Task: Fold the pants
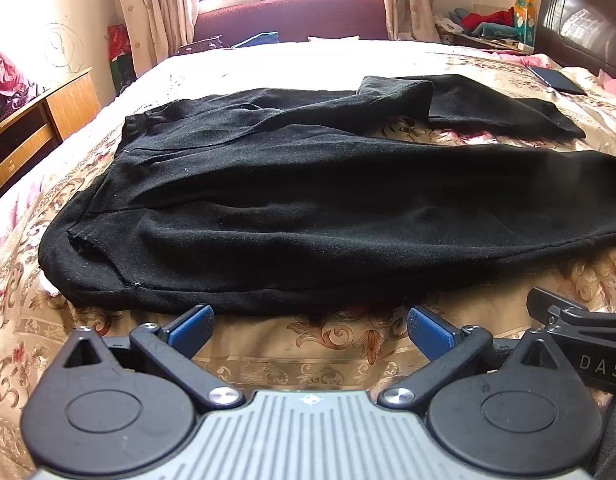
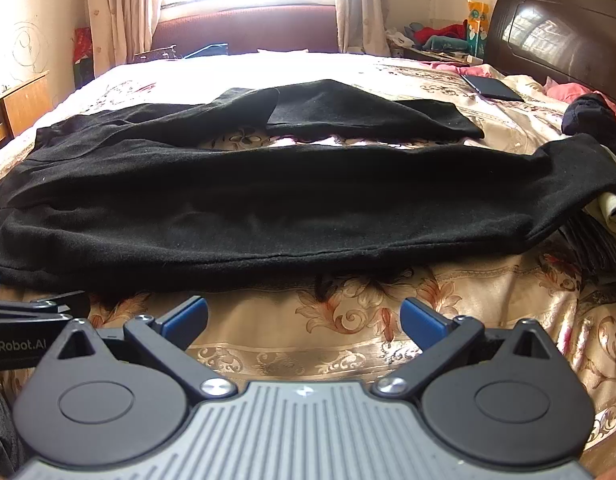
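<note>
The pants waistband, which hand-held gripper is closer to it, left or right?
Left. The left hand-held gripper sits open just short of the pants' waistband end. The right hand-held gripper, also open, faces the near leg's middle, farther along.

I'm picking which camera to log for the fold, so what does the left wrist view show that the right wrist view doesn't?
Only the left wrist view shows the waistband end of the black pants and the whole wooden cabinet.

Only the right wrist view shows the near leg's cuff and a dark bundle beyond it.

Both show the far leg doubled back, the floral bedspread, the headboard, and an open gripper: left gripper, right gripper.
</note>
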A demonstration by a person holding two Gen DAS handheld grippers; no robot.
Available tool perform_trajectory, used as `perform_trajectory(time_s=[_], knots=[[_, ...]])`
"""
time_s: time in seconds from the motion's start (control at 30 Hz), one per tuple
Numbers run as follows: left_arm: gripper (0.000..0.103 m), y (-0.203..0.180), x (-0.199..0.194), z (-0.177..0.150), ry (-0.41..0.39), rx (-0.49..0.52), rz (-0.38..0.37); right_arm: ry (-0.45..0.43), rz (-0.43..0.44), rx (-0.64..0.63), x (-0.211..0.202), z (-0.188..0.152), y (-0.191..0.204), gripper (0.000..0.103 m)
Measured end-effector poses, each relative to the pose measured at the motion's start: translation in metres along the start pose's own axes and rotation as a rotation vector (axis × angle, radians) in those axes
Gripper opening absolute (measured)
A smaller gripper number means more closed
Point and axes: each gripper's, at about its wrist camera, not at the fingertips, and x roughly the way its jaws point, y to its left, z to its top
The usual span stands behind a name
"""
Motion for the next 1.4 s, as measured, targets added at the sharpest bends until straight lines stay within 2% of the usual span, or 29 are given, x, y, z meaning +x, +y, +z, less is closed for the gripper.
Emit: perform_trajectory(time_s=[1.23,1.4], knots=[[0.103,-0.0017,0.0014,-0.0008,0.012,-0.012,-0.028,0.011,-0.008,0.000,0.0016,-0.0006,-0.0001,0.102],[0.103,-0.0021,-0.0008,-0.0012,0.003,-0.017,-0.050,0.017,-0.011,0.003,0.0035,-0.0004,-0.0008,0.101]])
